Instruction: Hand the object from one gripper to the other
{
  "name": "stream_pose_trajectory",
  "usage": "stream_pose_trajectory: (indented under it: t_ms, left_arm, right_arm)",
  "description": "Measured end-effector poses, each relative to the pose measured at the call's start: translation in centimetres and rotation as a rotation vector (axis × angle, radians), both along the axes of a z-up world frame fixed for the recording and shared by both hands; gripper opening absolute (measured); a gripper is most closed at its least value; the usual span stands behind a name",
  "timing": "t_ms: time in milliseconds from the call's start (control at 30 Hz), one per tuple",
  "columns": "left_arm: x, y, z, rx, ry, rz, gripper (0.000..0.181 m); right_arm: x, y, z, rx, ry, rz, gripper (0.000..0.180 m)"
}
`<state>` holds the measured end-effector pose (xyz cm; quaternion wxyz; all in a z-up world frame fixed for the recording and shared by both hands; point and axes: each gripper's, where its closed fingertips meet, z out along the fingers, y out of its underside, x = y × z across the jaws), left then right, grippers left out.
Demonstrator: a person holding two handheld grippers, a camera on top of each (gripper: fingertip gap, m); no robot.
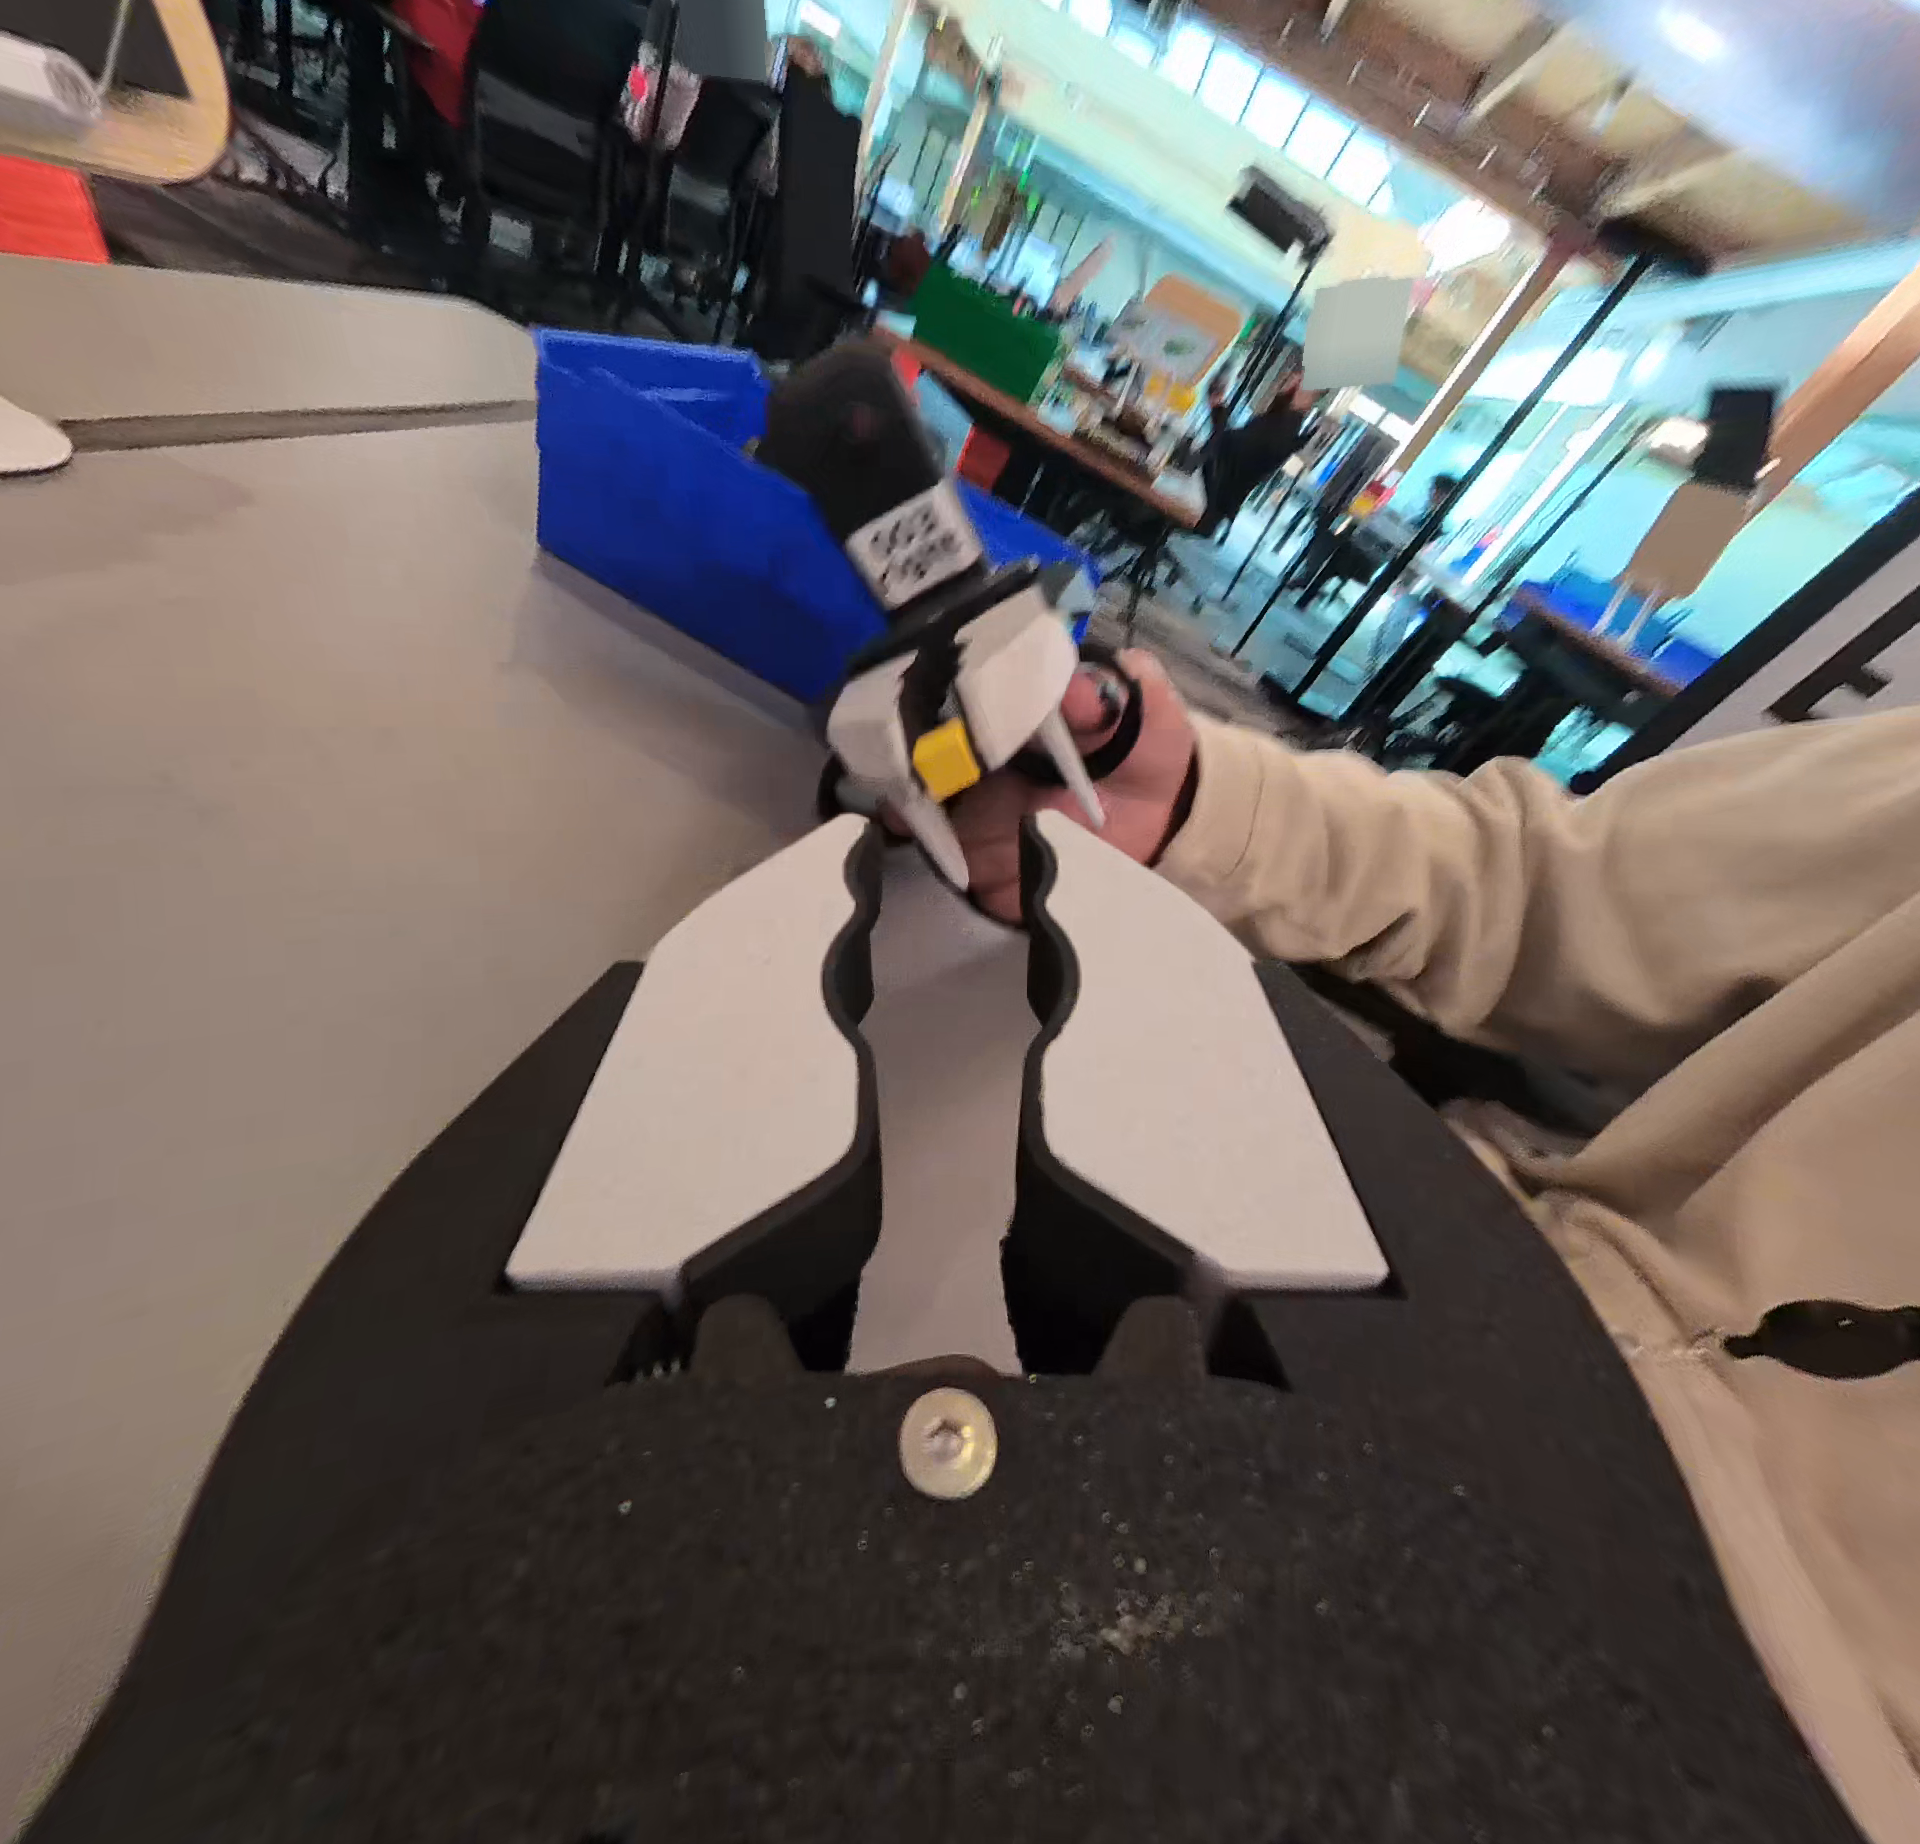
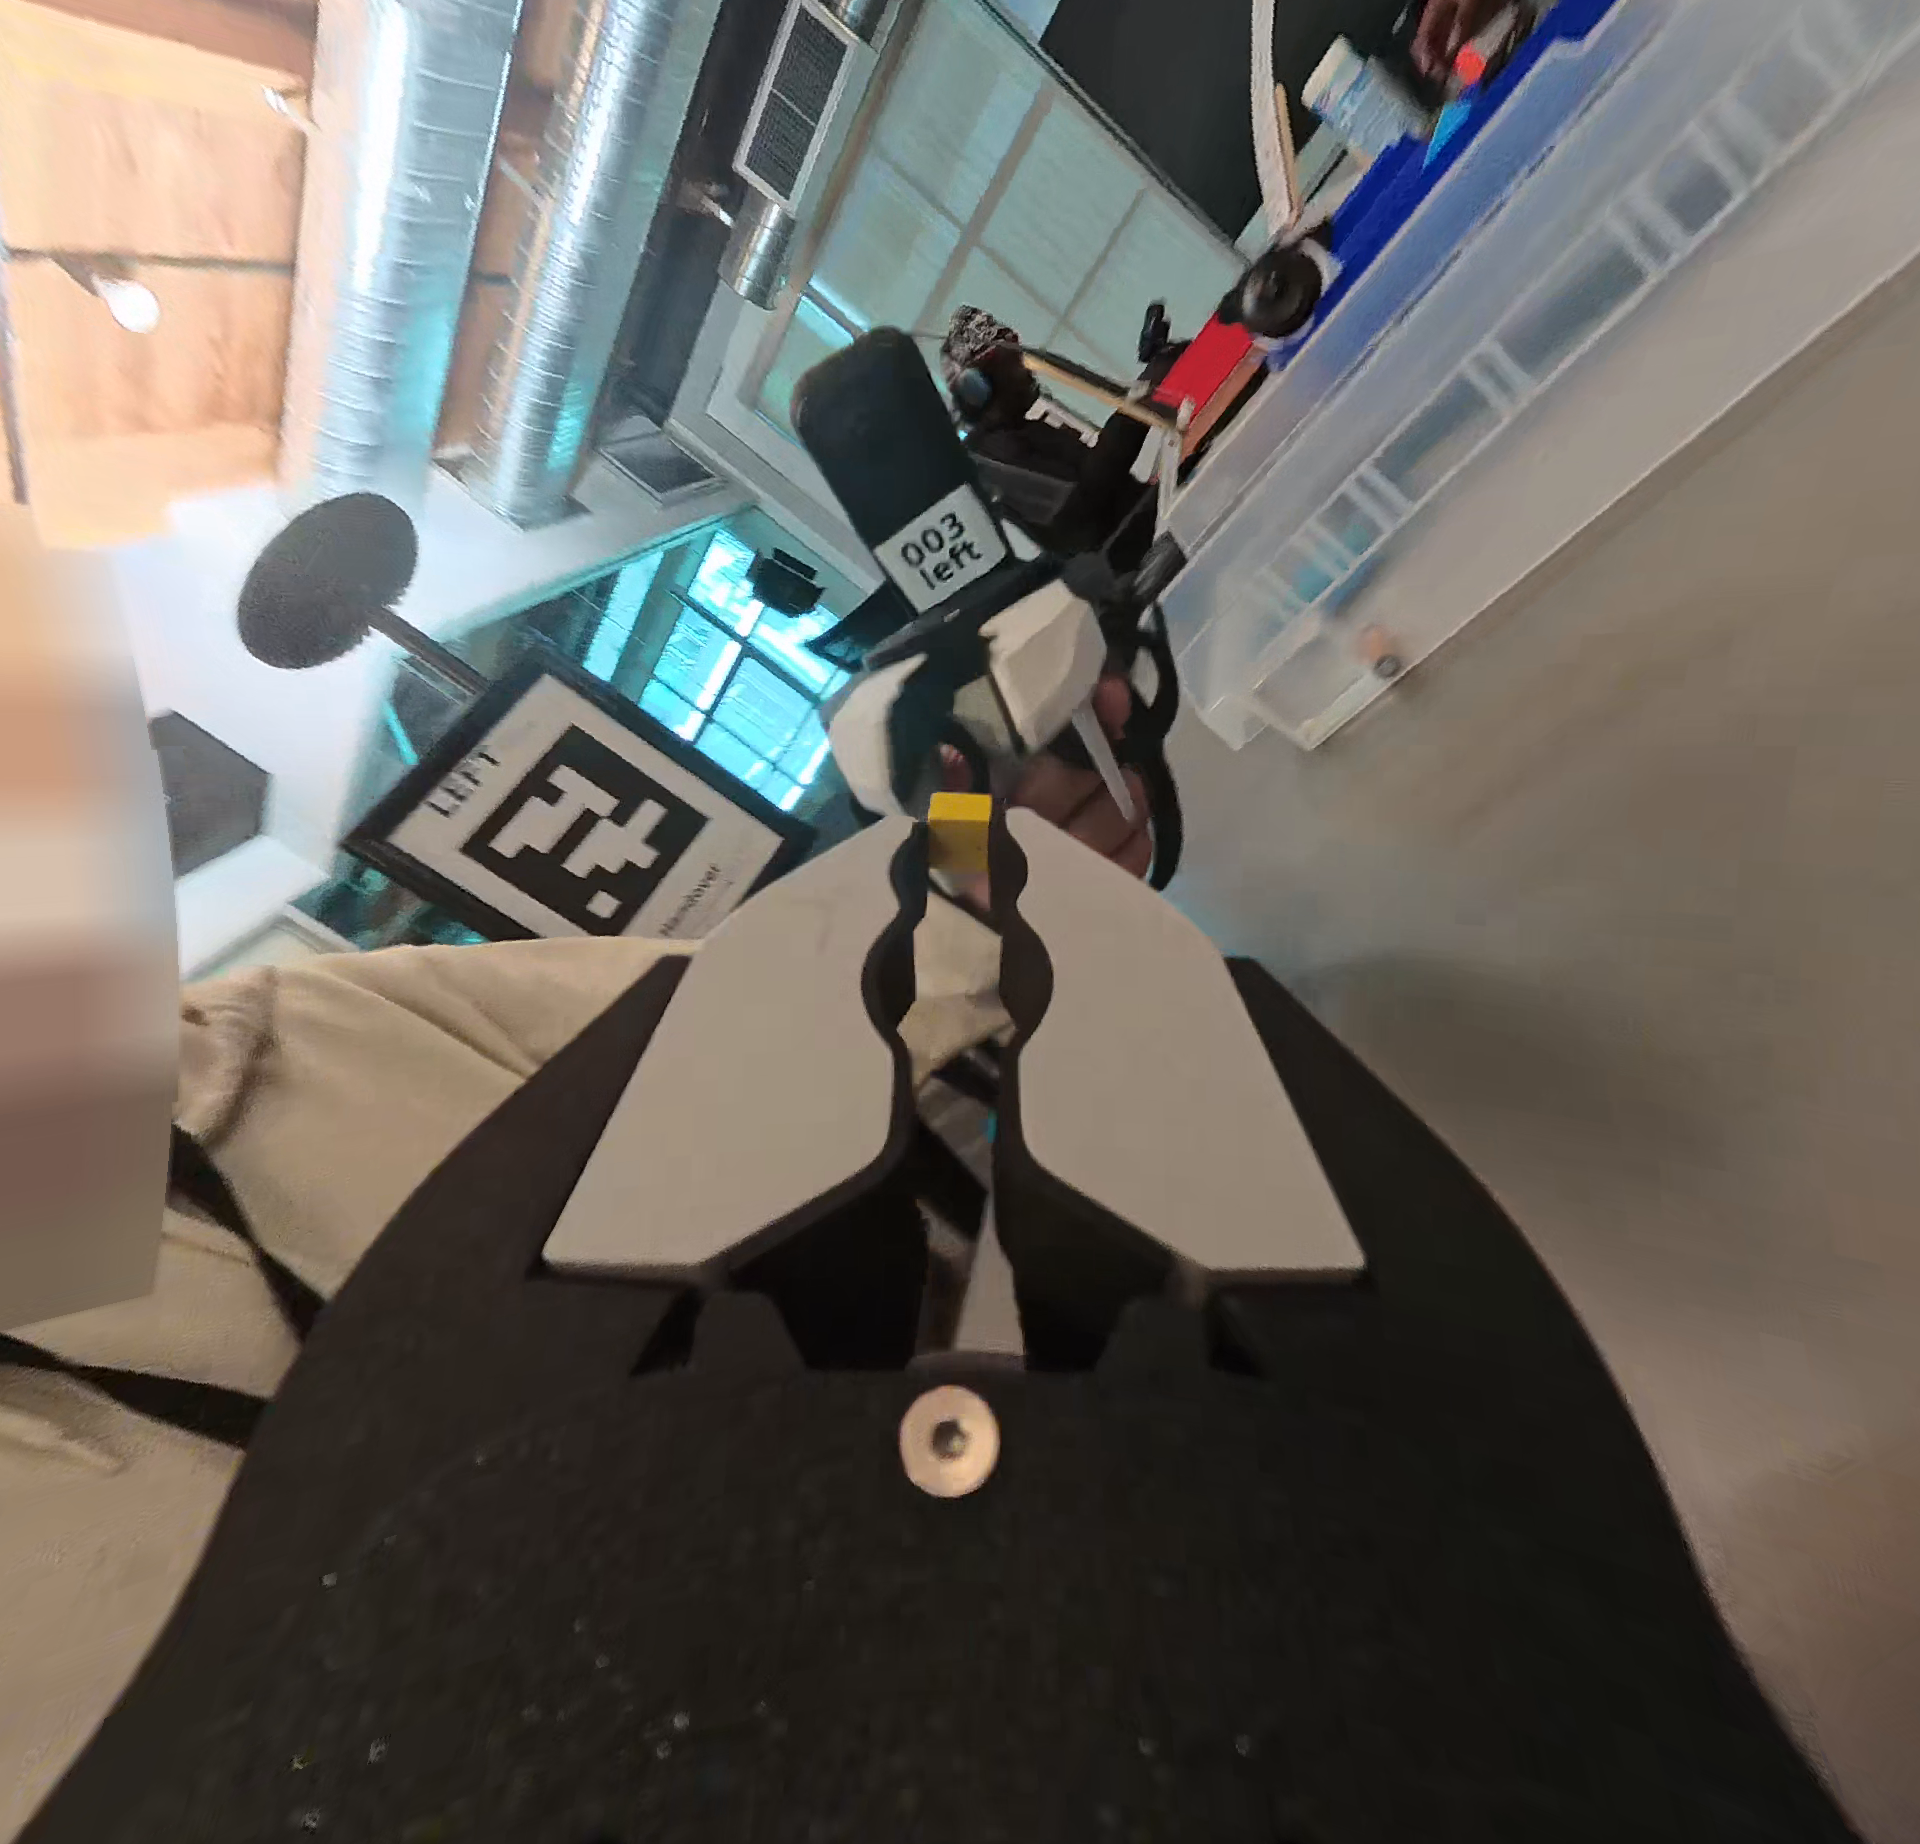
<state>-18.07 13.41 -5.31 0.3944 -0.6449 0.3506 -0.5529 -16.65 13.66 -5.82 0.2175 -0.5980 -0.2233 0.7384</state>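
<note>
Cube, small, yellow, solid (image 2: 958,820), was pinched at right gripper (image 2: 956,854) tips; left gripper (image 1: 948,859) gaped empty, just beside cube.

Bright daylight from windows (image 1: 1299,121) | background motion-blurred | fisheye-bent edges | soft shadows

Small yellow block (image 2: 958,834), plain, no pattern. Pale grey fingers (image 1: 727,1056) with black inner lining on a speckled black body; same grey and black on the right gripper (image 2: 958,849). Beige sleeve (image 1: 1455,890), plain. Light grey tabletop (image 1: 312,755), unpatterned. Bright blue bin (image 1: 675,506). Green box (image 1: 982,324) farther back. Black-and-white square marker pattern on a black-framed board (image 2: 582,838). Clear plastic organiser (image 2: 1507,423) with a pale grid of compartments. Silver ribbed duct (image 2: 395,205) overhead.
</note>
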Motion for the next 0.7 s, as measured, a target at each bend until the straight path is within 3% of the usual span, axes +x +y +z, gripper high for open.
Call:
stream_pose_trajectory:
  t_ms: [67, 233, 333, 533, 700]
  left_arm:
    - [0.3, 0.1, -1.3, -0.049, 0.082, 0.014, 0.021]
    - [1.2, 0.2, -1.2, -0.447, -0.059, -0.027, 0.019]
    - [1.6, 0.7, -2.2, -0.635, -0.041, 0.033, 0.016]
    - [1.6, 0.4, -1.3, -0.756, -0.154, -0.041, 0.020]
    - [1.7, -0.2, -1.4, -0.765, -0.131, -0.085, 0.020]
  right_arm:
    - [0.2, 0.3, 0.4, 0.145, -0.009, -0.070, 0.011]
    - [0.2, 0.5, -0.6, 0.699, -0.181, -0.248, 0.011]
    - [0.1, 0.2, -0.3, 0.910, -0.211, -0.316, 0.011]
    - [-0.4, 0.1, -1.2, 1.008, -0.279, -0.306, 0.011]
    - [-0.9, -0.3, -1.4, 1.022, -0.284, -0.278, 0.011]
